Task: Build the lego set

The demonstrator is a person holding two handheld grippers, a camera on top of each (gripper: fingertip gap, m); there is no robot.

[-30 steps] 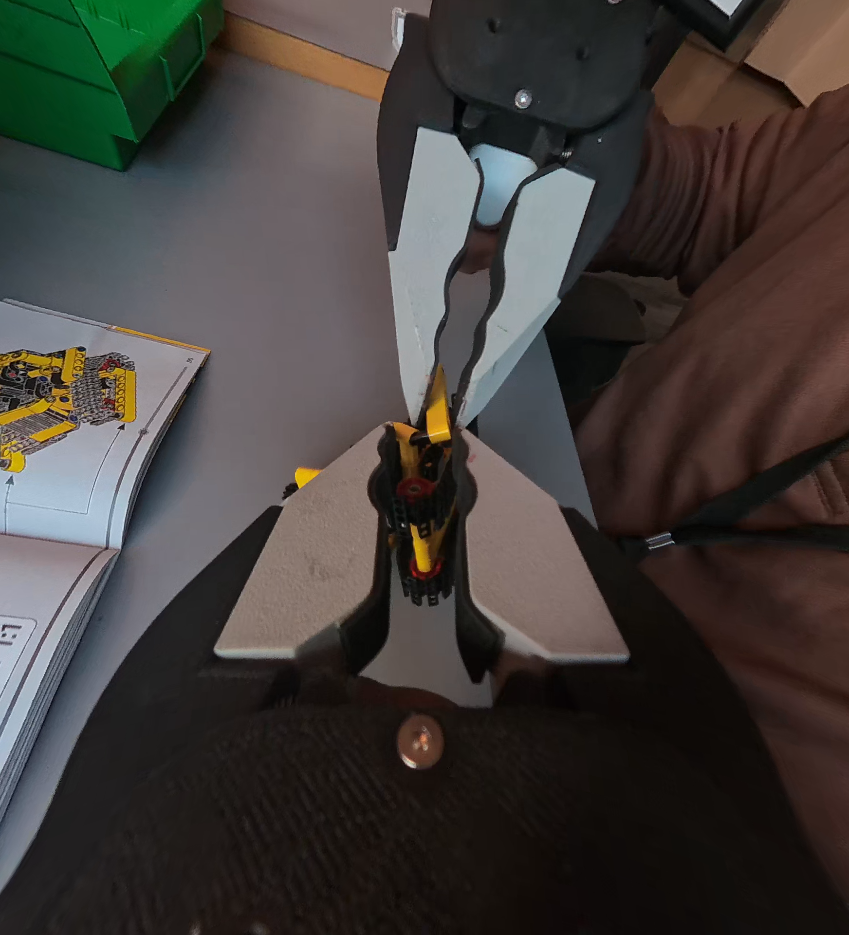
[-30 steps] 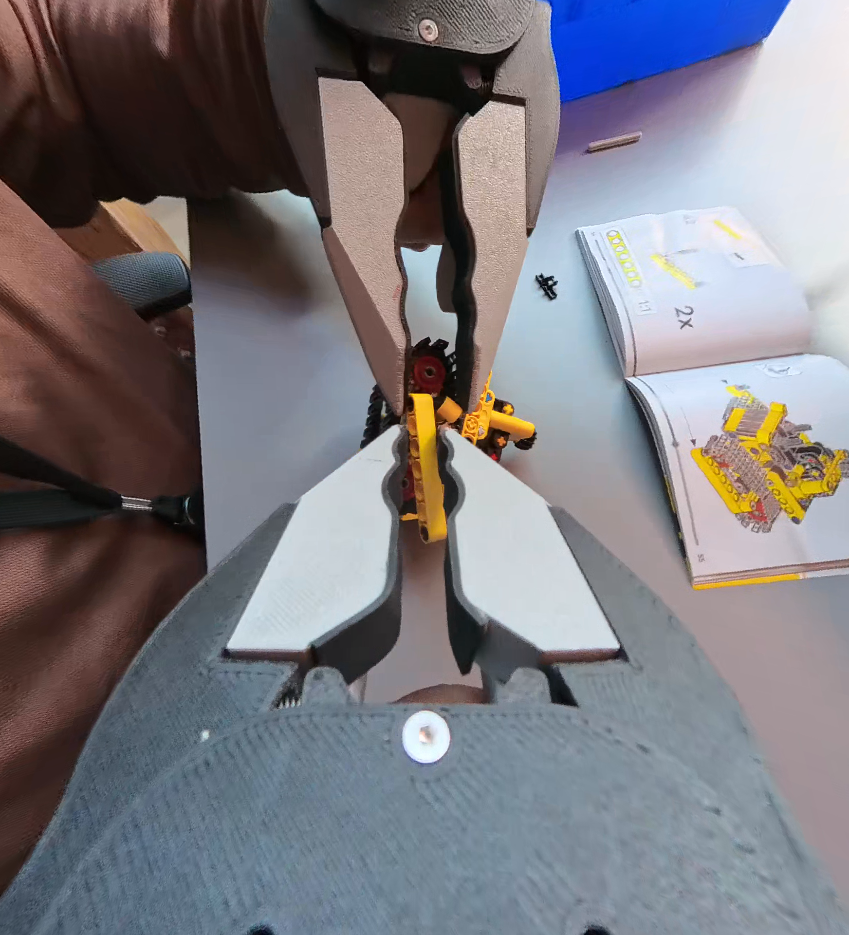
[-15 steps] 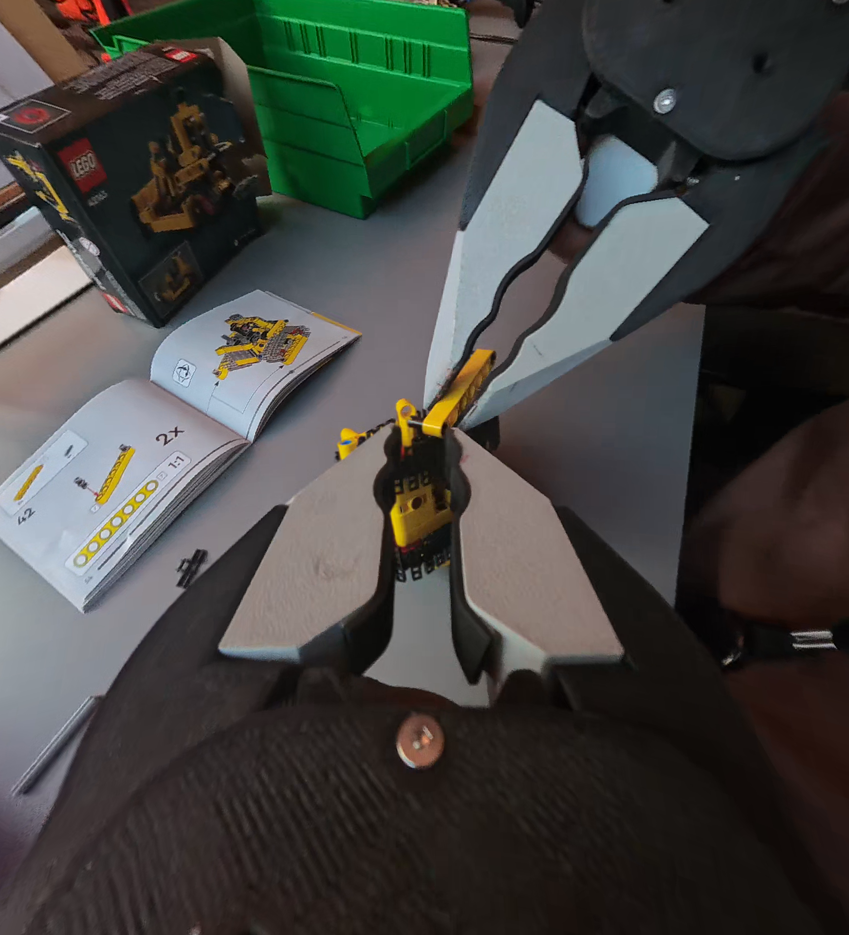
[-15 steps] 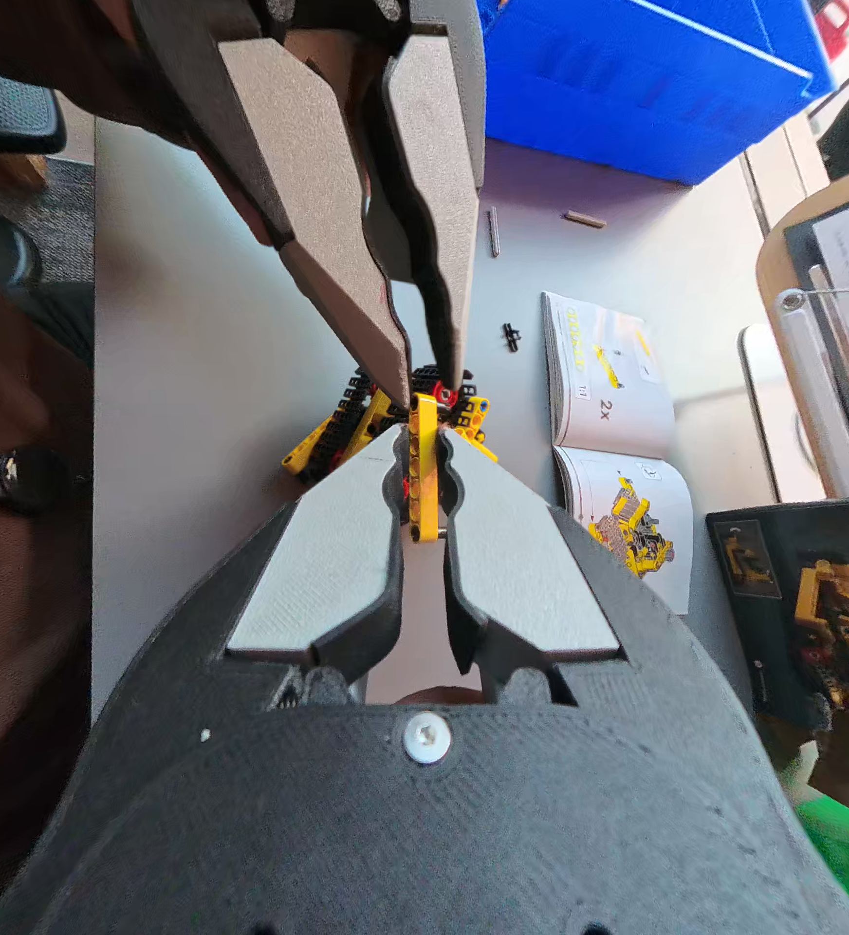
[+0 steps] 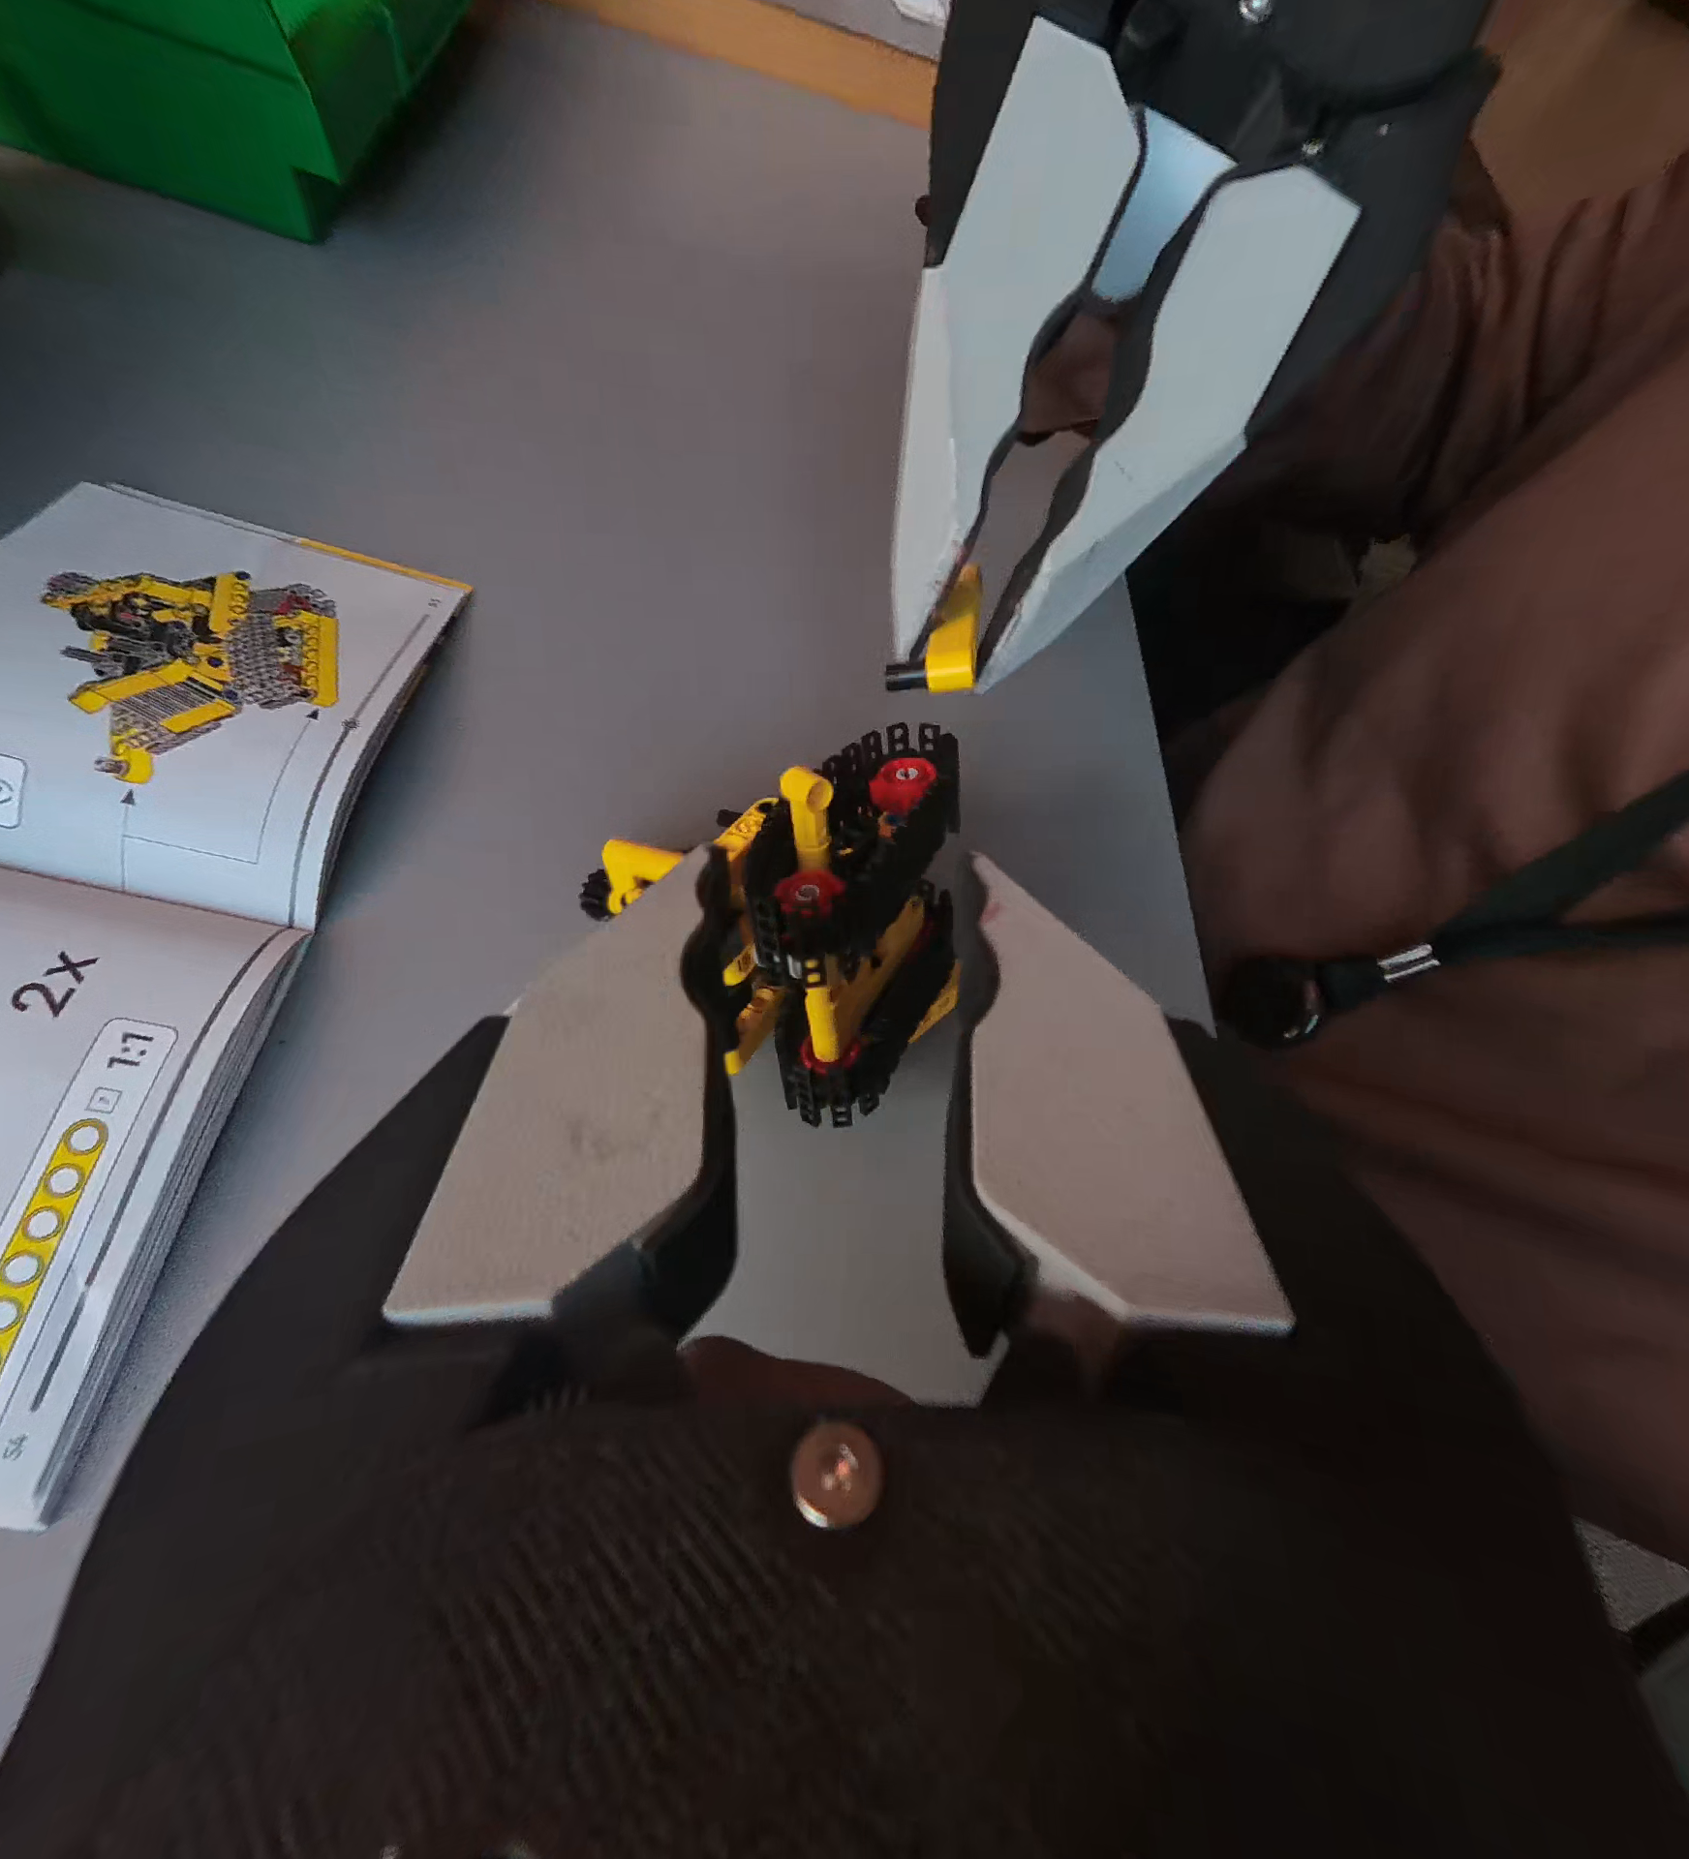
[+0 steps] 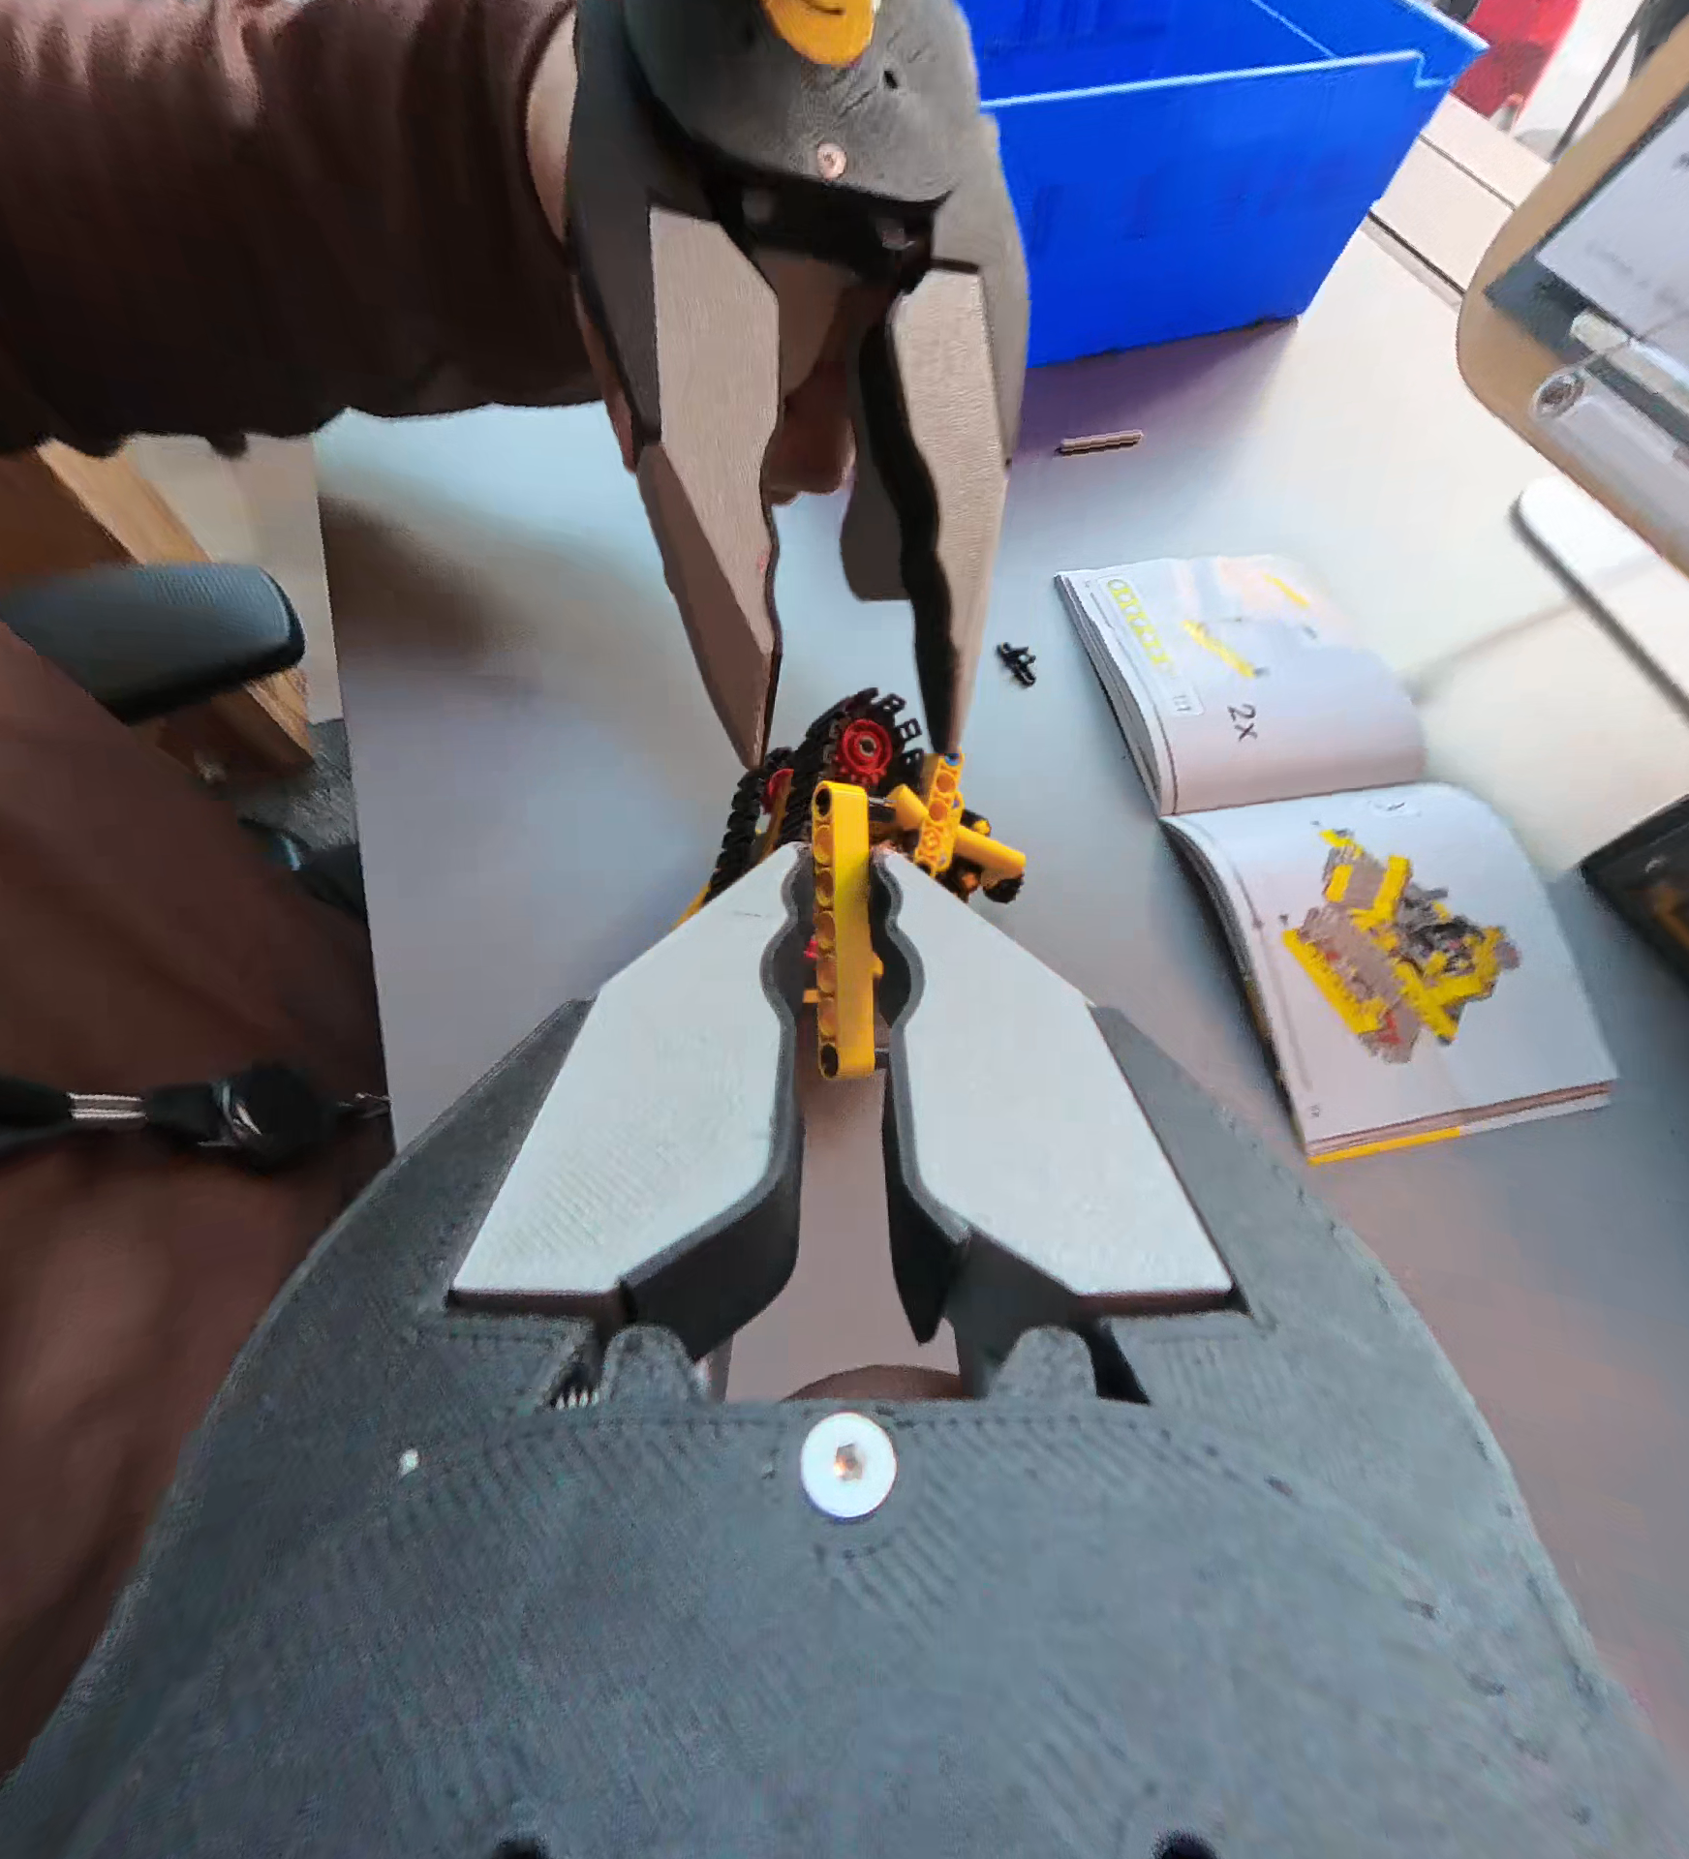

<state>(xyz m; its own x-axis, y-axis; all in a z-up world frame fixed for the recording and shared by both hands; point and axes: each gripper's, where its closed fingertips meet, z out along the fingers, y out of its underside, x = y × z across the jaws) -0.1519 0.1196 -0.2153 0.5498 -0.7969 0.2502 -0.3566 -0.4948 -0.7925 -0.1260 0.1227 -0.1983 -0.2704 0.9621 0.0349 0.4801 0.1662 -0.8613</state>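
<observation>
Here the left gripper (image 5: pixel 835 905) has its two fingers wide apart on either side of the lego model (image 5: pixel 846 936), a yellow and black tracked digger with red wheel hubs. I cannot tell if the fingers touch it or if it rests on the grey tabletop (image 5: pixel 569 402). The model sits close to the tabletop edge nearest the person in the brown sleeve (image 6: pixel 217 201).

The right gripper (image 6: pixel 846 855) pinches a long yellow beam (image 6: pixel 846 936) with a row of holes. Its fingers are close together around the beam. In the left wrist view the beam's tip is just beside the top of the model, with a small gap between them.

An open instruction booklet (image 5: pixel 136 805) lies flat on the tabletop, off to one side of the model. A small black pin (image 6: pixel 1017 664) lies between the model and the booklet. A green bin (image 5: pixel 166 101) and a blue bin (image 6: pixel 1173 181) stand near the far edges.
</observation>
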